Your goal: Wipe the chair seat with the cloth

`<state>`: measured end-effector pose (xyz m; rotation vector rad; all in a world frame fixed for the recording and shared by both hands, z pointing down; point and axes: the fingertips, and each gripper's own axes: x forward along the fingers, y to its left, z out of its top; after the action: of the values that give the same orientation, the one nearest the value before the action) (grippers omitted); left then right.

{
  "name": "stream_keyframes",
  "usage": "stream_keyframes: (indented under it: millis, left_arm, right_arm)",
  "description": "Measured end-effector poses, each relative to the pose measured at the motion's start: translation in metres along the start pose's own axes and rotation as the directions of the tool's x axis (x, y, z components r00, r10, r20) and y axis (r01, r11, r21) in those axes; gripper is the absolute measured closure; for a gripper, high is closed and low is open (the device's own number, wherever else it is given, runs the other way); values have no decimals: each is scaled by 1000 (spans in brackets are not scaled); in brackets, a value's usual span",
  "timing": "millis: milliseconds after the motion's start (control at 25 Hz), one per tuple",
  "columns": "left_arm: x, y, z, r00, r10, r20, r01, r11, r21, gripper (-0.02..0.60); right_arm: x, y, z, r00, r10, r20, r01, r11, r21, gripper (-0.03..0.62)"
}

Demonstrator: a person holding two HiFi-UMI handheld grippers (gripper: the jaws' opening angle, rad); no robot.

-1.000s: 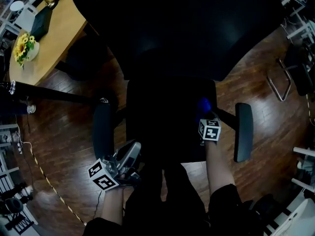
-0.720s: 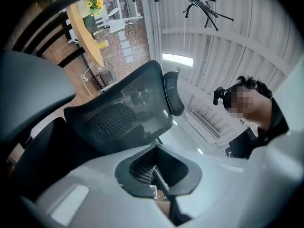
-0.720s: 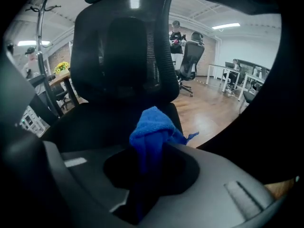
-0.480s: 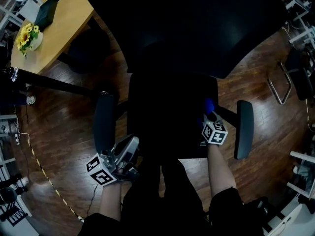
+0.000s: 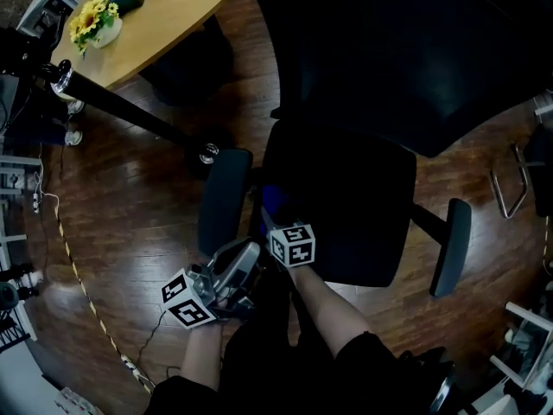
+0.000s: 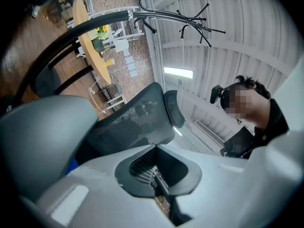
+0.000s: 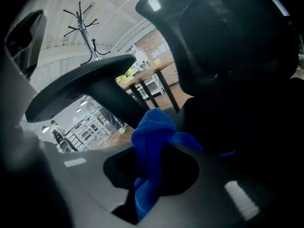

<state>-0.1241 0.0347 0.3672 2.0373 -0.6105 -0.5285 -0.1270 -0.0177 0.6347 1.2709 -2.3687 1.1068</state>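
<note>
A black office chair fills the head view, its dark seat [image 5: 346,206] below me with armrests at left [image 5: 220,197] and right [image 5: 451,245]. My right gripper [image 5: 278,210] is at the seat's near left edge, shut on a blue cloth [image 5: 273,199]; in the right gripper view the cloth [image 7: 152,156] bunches between the jaws and touches the seat [image 7: 247,122]. My left gripper [image 5: 226,275] hangs off the seat's near left corner, tilted upward, jaws shut with nothing in them; its view shows the chair back [image 6: 128,122].
A wooden table [image 5: 164,11] with a pot of yellow flowers [image 5: 93,20] stands at upper left. A dark metal pole [image 5: 130,111] crosses the wooden floor beside the left armrest. A cable [image 5: 78,275] runs along the floor at left. Another chair frame [image 5: 510,180] sits at right.
The right gripper has swept the cloth from the seat's right side across to its near left edge. The head view has shifted. The left gripper stays by the near left corner.
</note>
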Motion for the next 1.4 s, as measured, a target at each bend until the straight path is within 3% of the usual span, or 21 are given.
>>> stream_keyframes:
  millis: [120, 240, 480, 600, 800, 1080, 1200, 1400]
  left_arm:
    - [-10, 1, 3, 1000, 14, 14, -14, 1000, 4, 589]
    - [-19, 5, 6, 1000, 20, 24, -20, 1000, 7, 589]
    - [-20, 4, 1, 1000, 17, 11, -17, 1000, 15, 589]
    - [-13, 1, -3, 1000, 6, -8, -6, 1000, 22, 589]
    - [1, -1, -20, 999, -18, -51, 19, 1000, 17, 589]
    - [27, -4, -39, 990, -55, -131, 55, 998, -6, 589]
    - [34, -10, -44, 988, -59, -143, 60, 998, -2, 589]
    - [41, -11, -45, 987, -64, -149, 65, 998, -4, 589]
  right_arm:
    - [24, 39, -23, 992, 63, -105, -69, 996, -48, 530]
    - [34, 41, -35, 989, 11, -146, -26, 994, -106, 530]
    - [12, 0, -40, 992, -57, -116, 45, 993, -105, 530]
    - [-23, -52, -46, 981, -166, -105, 160, 985, -56, 530]
    - [-118, -160, -62, 928, -359, -96, 361, 933, 1, 530]
    - [-277, -271, -60, 782, -622, -47, 622, 771, 137, 530]
    - [-306, -285, -59, 771, -636, -33, 632, 757, 168, 530]
    - [-308, -284, -58, 763, -646, -2, 630, 743, 224, 530]
